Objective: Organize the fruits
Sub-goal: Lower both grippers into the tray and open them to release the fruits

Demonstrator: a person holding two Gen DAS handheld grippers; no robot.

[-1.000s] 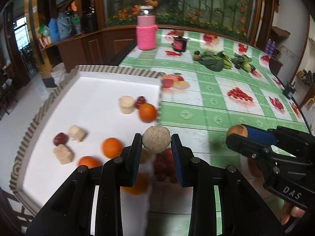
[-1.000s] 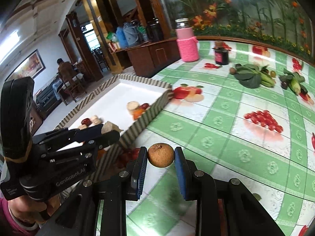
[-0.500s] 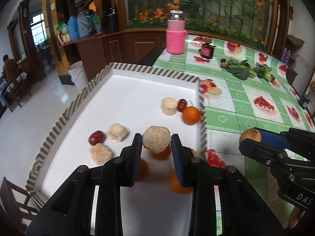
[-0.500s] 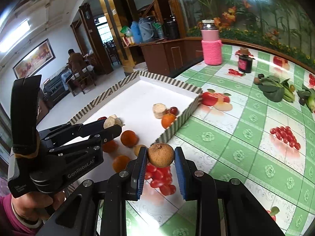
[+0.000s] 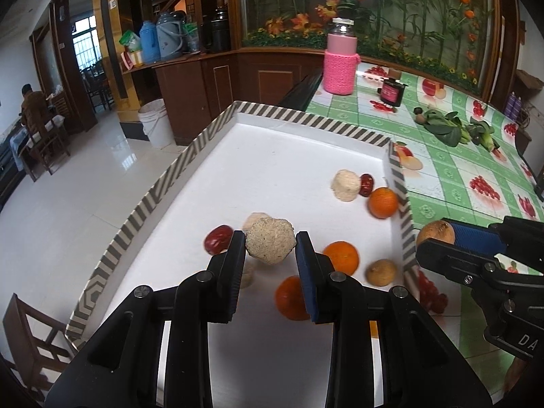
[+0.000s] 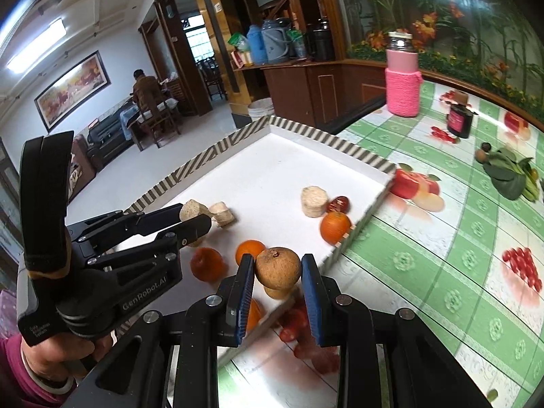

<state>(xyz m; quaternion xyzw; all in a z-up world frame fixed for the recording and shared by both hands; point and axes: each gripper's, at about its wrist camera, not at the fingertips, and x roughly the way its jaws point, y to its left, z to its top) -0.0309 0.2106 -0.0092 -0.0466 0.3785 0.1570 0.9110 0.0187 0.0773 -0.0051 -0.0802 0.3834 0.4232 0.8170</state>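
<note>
The tan puffed ball (image 5: pixel 270 240) is pinched in your left claw (image 5: pixel 270 248) above the white tray (image 5: pixel 217 129), near the red date (image 5: pixel 218 238). Lower it beside the similar pale pieces before letting go. Your right claw (image 6: pixel 278 270) grips a brown longan (image 6: pixel 278 267) over the tray's near edge; set it by the other longan (image 5: pixel 381 272).

"GenRobot.AI" stands on the left hand-held gripper (image 6: pixel 195 219); "DA" on the right hand-held gripper (image 5: pixel 438 238).
</note>
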